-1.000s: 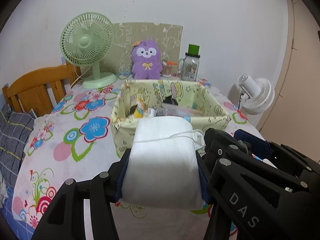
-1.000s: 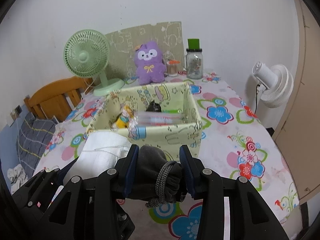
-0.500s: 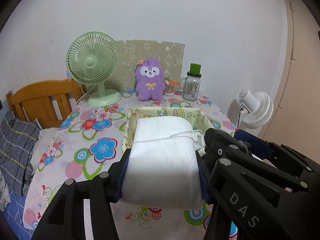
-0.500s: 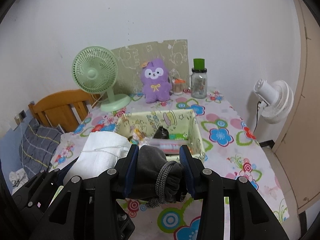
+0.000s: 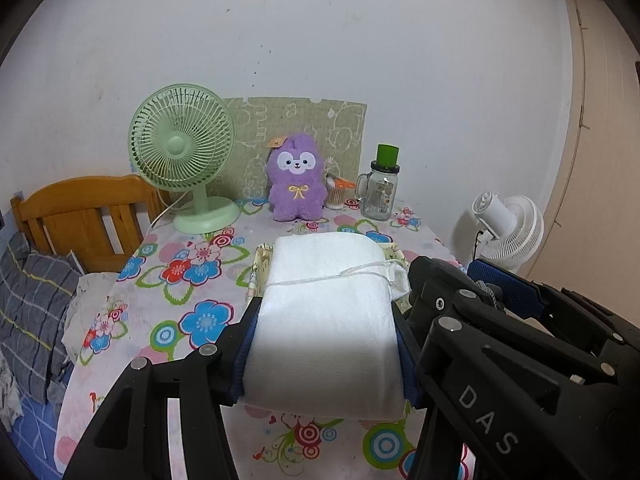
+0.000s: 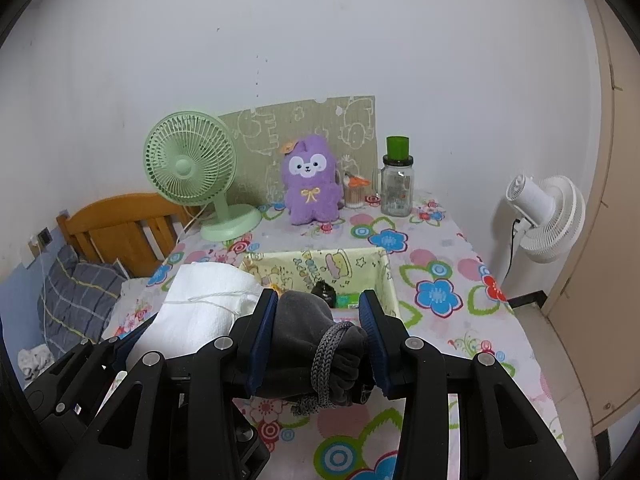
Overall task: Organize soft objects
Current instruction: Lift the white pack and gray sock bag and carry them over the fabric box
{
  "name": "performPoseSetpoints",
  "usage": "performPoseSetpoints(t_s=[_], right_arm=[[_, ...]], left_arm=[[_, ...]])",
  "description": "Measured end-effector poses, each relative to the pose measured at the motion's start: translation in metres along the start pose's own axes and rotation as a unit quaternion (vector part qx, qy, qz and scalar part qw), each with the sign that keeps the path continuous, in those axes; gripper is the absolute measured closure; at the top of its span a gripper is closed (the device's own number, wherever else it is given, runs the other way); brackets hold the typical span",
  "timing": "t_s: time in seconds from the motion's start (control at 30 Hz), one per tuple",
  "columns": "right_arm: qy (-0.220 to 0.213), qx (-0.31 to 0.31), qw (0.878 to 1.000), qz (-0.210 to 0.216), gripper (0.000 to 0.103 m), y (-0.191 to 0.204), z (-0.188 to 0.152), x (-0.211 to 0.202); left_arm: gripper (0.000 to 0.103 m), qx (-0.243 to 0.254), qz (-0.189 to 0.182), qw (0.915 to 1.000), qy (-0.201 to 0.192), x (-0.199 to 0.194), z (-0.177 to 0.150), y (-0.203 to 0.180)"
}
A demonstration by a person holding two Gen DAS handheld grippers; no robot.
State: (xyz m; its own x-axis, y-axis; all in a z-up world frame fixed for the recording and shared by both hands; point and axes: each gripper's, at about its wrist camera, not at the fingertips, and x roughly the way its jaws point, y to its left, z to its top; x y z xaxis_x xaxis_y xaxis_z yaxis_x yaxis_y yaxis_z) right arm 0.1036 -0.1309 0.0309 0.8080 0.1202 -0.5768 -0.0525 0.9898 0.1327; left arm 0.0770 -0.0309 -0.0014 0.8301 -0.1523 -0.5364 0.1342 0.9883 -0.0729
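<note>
My left gripper [image 5: 326, 308] is shut on a white folded cloth bundle [image 5: 326, 320] tied with a thin string; the same white bundle [image 6: 204, 304] shows at the left of the right wrist view. My right gripper [image 6: 318, 304] is shut on a dark grey fleece pouch [image 6: 308, 344] with a grey braided cord. Both are held side by side above the near part of the flowered table [image 6: 440, 292]. Beyond them a yellow-green fabric basket [image 6: 316, 266] holds small items. The white bundle hides most of the basket [image 5: 262, 256] in the left wrist view.
At the table's far edge stand a green desk fan [image 5: 184, 160], a purple plush toy [image 5: 296, 180], a small cup of sticks [image 5: 336, 194] and a glass jar with a green lid [image 5: 380, 192]. A wooden chair [image 5: 84, 216] and grey checked bedding [image 5: 32, 308] lie left; a white fan [image 6: 548, 216] stands right.
Both grippers have risen with their loads still held. The basket and table have sunk lower and further away in both views, and more of the wall shows.
</note>
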Motion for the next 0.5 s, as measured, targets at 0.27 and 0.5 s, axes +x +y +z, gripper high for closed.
performPoseSetpoints(t_s=[0.27, 0.5], right_arm=[[0.0, -0.005, 1.0, -0.002, 0.057, -0.001, 0.012, 0.008], [0.006, -0.007, 1.0, 0.002, 0.057, -0.003, 0.02, 0.022]], left_arm=[[0.044, -0.002, -0.002, 1.0, -0.002, 0.007, 0.011, -0.001], [0.044, -0.006, 0.002, 1.0, 0.004, 0.021, 0.019, 0.001]])
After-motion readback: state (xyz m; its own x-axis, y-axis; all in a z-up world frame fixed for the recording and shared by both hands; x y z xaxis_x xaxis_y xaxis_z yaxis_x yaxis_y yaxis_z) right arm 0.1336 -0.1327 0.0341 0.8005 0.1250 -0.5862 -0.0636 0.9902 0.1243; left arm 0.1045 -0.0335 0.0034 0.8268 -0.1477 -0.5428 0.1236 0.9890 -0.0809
